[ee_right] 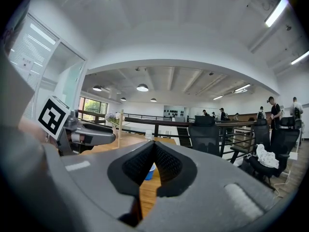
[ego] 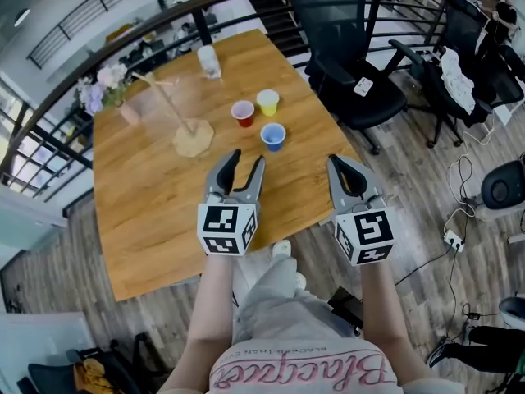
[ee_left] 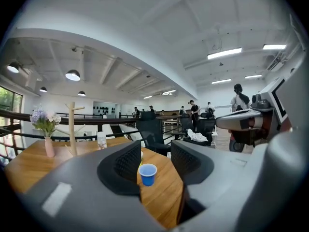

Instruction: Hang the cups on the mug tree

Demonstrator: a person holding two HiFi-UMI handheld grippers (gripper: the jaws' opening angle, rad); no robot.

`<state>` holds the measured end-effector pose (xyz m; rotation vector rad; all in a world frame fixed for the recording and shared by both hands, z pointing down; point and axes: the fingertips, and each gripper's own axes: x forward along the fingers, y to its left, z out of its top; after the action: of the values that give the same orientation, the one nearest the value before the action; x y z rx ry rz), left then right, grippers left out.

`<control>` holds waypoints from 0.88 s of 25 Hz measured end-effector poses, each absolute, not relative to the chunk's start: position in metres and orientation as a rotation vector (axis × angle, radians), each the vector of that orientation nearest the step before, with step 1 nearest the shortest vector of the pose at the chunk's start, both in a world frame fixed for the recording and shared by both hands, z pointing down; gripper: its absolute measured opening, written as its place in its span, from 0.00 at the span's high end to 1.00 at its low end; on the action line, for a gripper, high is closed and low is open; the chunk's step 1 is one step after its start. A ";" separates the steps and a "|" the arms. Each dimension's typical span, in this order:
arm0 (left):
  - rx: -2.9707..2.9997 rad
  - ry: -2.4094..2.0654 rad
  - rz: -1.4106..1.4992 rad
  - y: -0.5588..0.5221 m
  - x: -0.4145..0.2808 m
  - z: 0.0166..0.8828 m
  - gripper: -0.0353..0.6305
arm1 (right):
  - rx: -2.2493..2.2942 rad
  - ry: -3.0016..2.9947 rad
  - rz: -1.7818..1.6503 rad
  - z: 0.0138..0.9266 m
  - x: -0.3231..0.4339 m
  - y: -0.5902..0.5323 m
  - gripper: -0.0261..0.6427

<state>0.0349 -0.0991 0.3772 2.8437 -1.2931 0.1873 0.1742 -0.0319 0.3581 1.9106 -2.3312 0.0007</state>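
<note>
- A person stands at the near edge of a big wooden table (ego: 156,195) and holds a tool in each hand.
- The left gripper (ego: 248,159) hangs over the near part of the table and points out across it. Its fingers are spread apart and they pinch nothing.
- Looking along the left gripper (ee_left: 156,146), you can see the blue cup (ee_left: 147,174) through the gap between its fingers. The cup is farther off on the table and does not touch them.
- The right gripper (ego: 336,162) is by the table's right edge. Its fingers are pressed together at the tips, with nothing between them.
- Looking along the right gripper (ee_right: 154,146), a bit of the blue cup (ee_right: 149,172) peeks out behind the closed fingers.
- The mug tree (ego: 190,136) stands near the middle of the table, on a round flat base with a thin pole.
- Three small cups stand upright on the table, just to the right of the mug tree. They are close together.
- The red cup (ego: 243,113) is on the left, the yellow cup (ego: 267,102) is just behind it on the right, and the blue cup (ego: 273,136) is nearest to the grippers.
- A clear glass (ego: 209,61) stands at the far end of the table.
- A vase of flowers (ego: 111,89) stands at the far left corner.
- Black chairs (ego: 353,56) are on the floor to the right of the table.
</note>
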 end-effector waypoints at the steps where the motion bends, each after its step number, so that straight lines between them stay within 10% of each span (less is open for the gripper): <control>1: 2.841 -1.282 0.213 -0.104 0.038 0.383 0.64 | 1.913 -2.329 0.021 0.362 0.176 -0.037 0.96; 22: 2.662 -1.073 0.559 -0.195 0.078 0.544 0.58 | 1.776 -2.206 0.293 0.464 0.189 -0.129 0.96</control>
<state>0.0777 -0.1951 0.5441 2.6623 -1.0726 0.5595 0.1890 -0.1289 0.4644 1.7764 -2.2061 0.2927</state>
